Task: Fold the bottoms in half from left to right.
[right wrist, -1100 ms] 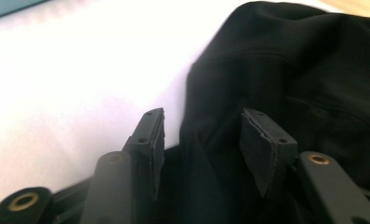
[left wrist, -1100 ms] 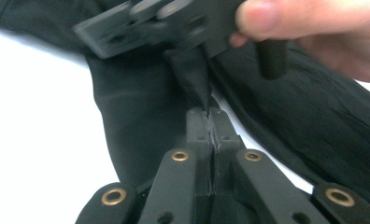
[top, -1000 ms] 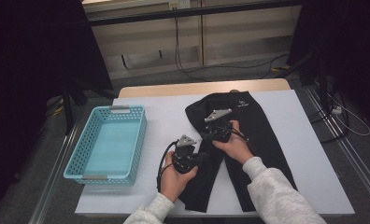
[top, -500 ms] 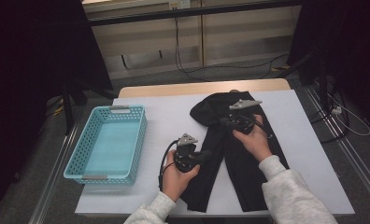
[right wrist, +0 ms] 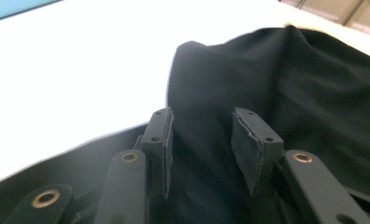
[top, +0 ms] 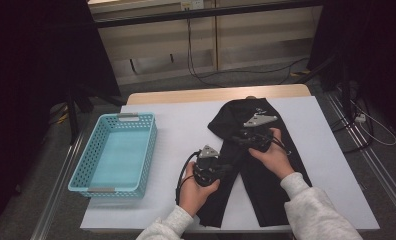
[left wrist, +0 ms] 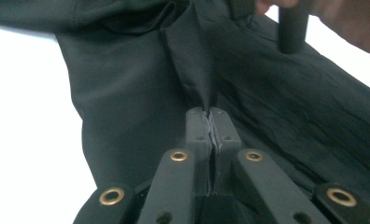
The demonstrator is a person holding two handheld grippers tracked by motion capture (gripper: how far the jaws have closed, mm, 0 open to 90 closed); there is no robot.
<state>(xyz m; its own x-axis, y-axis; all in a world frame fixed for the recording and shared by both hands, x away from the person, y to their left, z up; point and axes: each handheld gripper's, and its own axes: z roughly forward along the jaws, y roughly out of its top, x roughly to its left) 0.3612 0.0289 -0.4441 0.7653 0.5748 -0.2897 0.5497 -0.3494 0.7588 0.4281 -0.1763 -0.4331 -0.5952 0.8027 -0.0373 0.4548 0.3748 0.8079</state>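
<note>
Left gripper (left wrist: pixel 210 122): jaws closed tight on a raised fold of the black, thin-fabric pair of trousers (top: pixel 251 165), pinned near the crotch where the two legs part; in the high view this gripper (top: pixel 221 170) sits at the garment's near-left edge.
Right gripper (right wrist: pixel 202 140): jaws parted, nothing between them, poised low over the dark cloth; seen from above, it (top: pixel 241 139) hovers over the upper part of the trousers.
Garment: lies flat on the white bench (top: pixel 181 130), waist at the far edge, legs running toward the person, long axis near to far.
Key relation: the waistband lies ahead of the open right gripper, toward the far edge; the right hand is the nearer one to it, while the left anchors the middle.
Bystander: a light-blue perforated plastic basket (top: pixel 117 152), empty, well apart to the left.
Change: half a second ago the right gripper was farther out over the waist; it has since drawn back toward the person. The left has kept its place.
</note>
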